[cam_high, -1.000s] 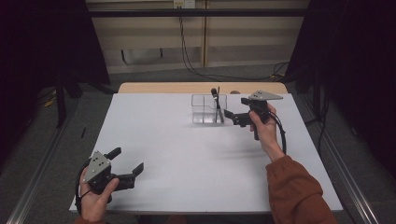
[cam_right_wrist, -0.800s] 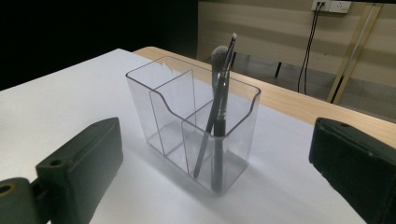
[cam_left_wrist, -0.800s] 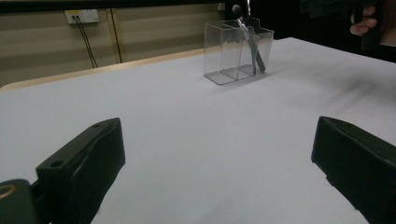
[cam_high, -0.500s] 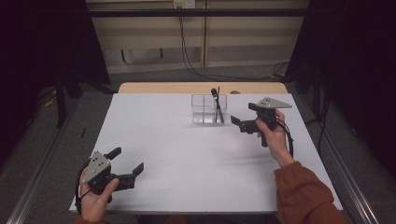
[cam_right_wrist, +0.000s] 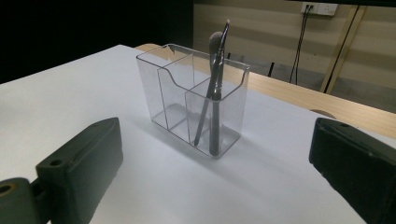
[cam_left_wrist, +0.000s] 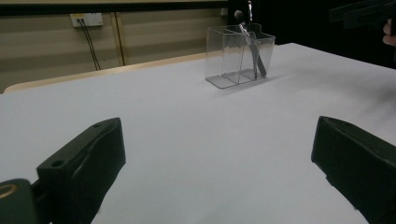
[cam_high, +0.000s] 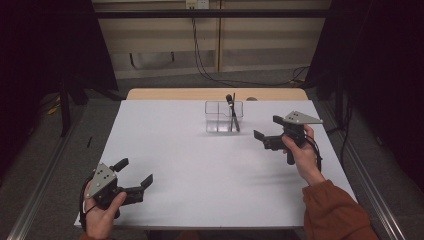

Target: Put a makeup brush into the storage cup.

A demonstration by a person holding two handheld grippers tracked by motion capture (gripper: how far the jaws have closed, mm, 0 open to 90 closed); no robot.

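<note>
The room was dim and its sides and far corners were almost black. The white table [cam_high: 200,165] was the brightest surface and took soft light from above, without hard glare. In the right gripper view, the clear organizer [cam_right_wrist: 196,105] threw a pale shadow to its right, and thin highlights ran along its edges. In the high view a faint, soft shadow lay on the table under the right gripper [cam_high: 268,135]. In both gripper views the near black jaws were a little out of focus. The high view was grainy.
</note>
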